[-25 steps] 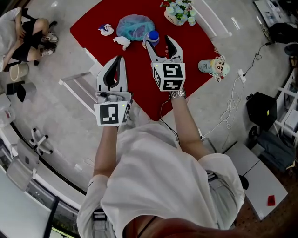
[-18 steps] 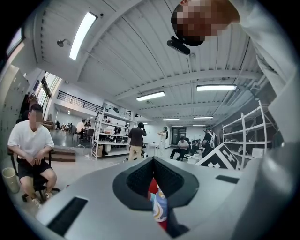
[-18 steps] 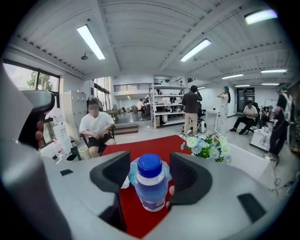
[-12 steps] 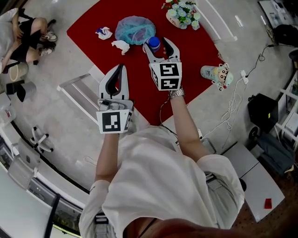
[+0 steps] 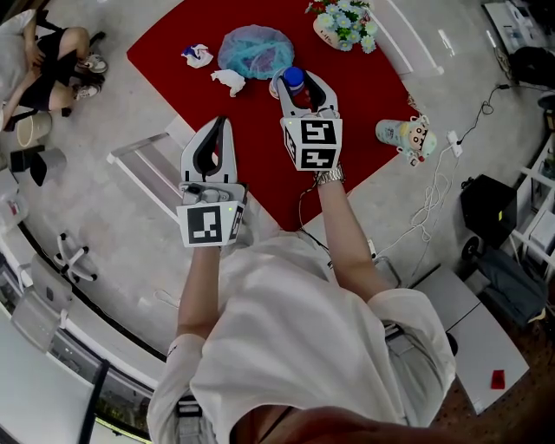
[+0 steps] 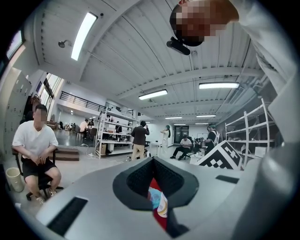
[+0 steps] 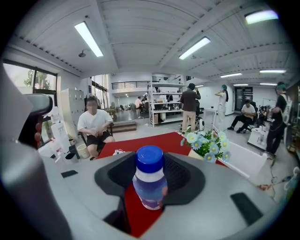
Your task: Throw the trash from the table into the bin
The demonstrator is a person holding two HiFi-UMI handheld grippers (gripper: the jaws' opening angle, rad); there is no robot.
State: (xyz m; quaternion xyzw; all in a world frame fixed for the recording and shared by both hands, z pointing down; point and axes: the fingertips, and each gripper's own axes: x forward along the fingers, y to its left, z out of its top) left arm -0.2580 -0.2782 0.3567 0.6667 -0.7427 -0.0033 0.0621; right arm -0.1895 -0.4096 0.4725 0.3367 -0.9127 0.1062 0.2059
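Red cloth over the table (image 5: 260,165), seen whole only in the head view: blue-capped bottle (image 5: 294,81) upright near the far edge, enclosed by the right gripper (image 5: 298,80); just beyond, two crumpled paper wads (image 5: 229,81) (image 5: 198,55) and a blue mesh net (image 5: 255,50); flower arrangement (image 5: 347,22) at the far corner; cartoon toy (image 5: 406,134) on the floor beside the table. Left gripper (image 5: 222,122) held over the near edge of the cloth, well apart from the trash, tips together, empty. Right gripper view: bottle (image 7: 150,180) filling the gap of the right gripper (image 7: 150,161), both pads against its sides, clamped, base down on the cloth – a contact not readable from above; flowers (image 7: 206,143) and a seated person (image 7: 96,124) behind. Left gripper view: left gripper (image 6: 152,160) with tips met, only a sliver of red cloth in the opening below them, otherwise ceiling, shelving and standing people; trash not shown. Compared with one second earlier – right jaws narrower, having just been closing, and now set around the bottle rather than short of it; bottle itself in the same spot on the cloth; left gripper still clenched.
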